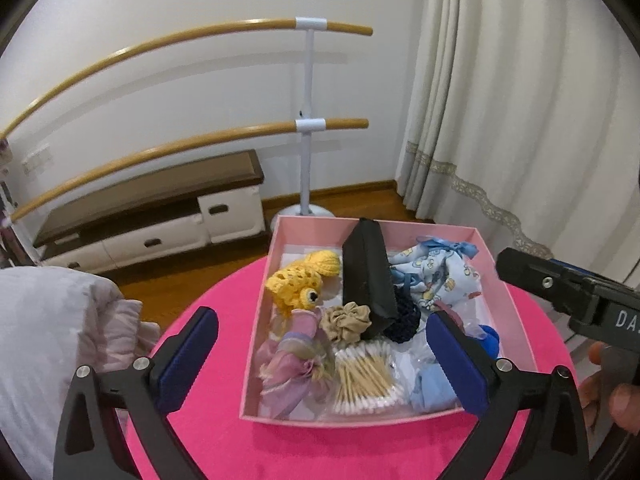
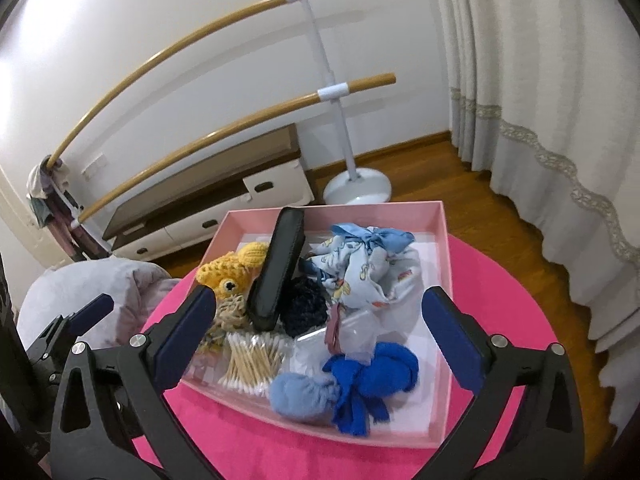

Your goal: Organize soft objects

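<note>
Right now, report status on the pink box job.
Both grippers, left and right, open, empty. Soft items piled in pink box. Black case leaning upright among them.

A plain white wall backs the room. Before it stands a white-posted barre stand with two wooden rails on a round white base. A low white cabinet with a dark brown top sits along the wall on the brown wooden floor. Cream curtains with a lace band hang at the right. The light is soft and even.
</note>
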Available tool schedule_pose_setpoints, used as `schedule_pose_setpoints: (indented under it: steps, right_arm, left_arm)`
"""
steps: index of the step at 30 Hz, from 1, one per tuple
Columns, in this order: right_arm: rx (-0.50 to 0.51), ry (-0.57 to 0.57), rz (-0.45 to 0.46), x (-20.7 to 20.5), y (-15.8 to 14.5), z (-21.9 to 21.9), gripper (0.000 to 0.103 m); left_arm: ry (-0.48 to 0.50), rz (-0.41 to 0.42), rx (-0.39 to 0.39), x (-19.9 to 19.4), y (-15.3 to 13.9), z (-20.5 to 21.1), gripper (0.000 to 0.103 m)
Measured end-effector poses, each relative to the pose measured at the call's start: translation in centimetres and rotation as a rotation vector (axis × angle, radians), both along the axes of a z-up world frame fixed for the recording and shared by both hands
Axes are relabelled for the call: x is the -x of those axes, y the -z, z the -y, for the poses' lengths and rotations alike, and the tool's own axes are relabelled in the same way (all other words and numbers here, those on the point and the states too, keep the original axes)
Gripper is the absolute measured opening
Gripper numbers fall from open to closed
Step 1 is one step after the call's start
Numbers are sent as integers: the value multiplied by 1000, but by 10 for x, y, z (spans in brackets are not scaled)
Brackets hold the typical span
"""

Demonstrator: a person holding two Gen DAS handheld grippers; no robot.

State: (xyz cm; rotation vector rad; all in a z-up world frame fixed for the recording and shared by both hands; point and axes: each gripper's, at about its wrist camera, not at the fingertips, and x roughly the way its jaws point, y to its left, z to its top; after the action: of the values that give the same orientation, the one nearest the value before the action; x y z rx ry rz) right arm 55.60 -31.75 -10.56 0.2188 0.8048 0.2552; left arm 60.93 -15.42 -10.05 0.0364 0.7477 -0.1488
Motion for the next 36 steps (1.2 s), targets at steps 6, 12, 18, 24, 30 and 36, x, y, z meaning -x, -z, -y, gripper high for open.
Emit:
schedule_pose_setpoints:
  steps: [6,12,18,24,30,36]
  right_arm:
    - [10,12,72,47,-26,4,103]
    - [19,41,158,110,-53,7,103]
    - [45,73,248,179,-73,11,103]
    - [72,104,311,242,-83,12,103]
    - [95,110,352,290,-84,6,103]
    - [102,106,369,323,-80,-1,103]
  left_arm:
    - [-17,102,-58,62,-21,1,103]
    - [-42,181,-51,133,-40,-6,103]
    - [-84,239,-15,206,-53,-21,103]
    - [-118,297,9,279,-64,-35,103]
    - [-132,331,8,336,-67,-43,103]
    - [-135,346,-7,381,-64,-41,103]
